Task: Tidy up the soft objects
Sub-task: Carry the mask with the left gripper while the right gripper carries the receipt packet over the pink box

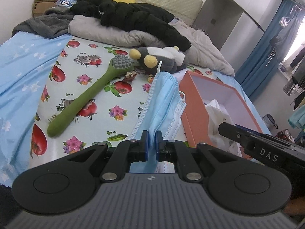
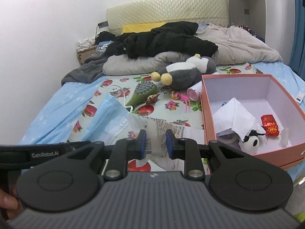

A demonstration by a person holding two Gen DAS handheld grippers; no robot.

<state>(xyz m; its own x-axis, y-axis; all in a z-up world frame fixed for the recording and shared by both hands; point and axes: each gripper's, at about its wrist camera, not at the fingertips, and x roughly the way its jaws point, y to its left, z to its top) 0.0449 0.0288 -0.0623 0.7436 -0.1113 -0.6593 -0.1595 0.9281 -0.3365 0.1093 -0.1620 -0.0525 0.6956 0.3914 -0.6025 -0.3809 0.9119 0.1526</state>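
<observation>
Both grippers are angled downward over the near edge of the bed (image 1: 89, 43), side by side. The left gripper (image 1: 152, 139) has its jaws pinched together on a blue surgical mask (image 1: 162, 99), which hangs in folds from the blue pads with one white ear loop sticking up. The right gripper (image 2: 156, 140) has its jaws clamped on a crumpled clear plastic wrapper (image 2: 152, 131) with printed text and a barcode (the pads stand a little apart, with the film bunched between them). A fingertip shows at the lower left corner of the right wrist view, beside the gripper's body.

The salmon-pink box (image 2: 207, 118) sits open toward the right edge of the bed, just beside the right gripper; inside it lie a white paper tissue (image 2: 234, 114), a small panda toy (image 2: 249, 143) and a red foil packet (image 2: 269, 125). Further up the fruit-printed sheet, a green massage brush (image 1: 85, 97) lies diagonally, its grey-knobbed head touching a grey plush toy (image 1: 162, 57) with yellow pom-poms. Black clothing (image 1: 137, 17) and a grey duvet (image 1: 106, 32) are heaped near the headboard.
</observation>
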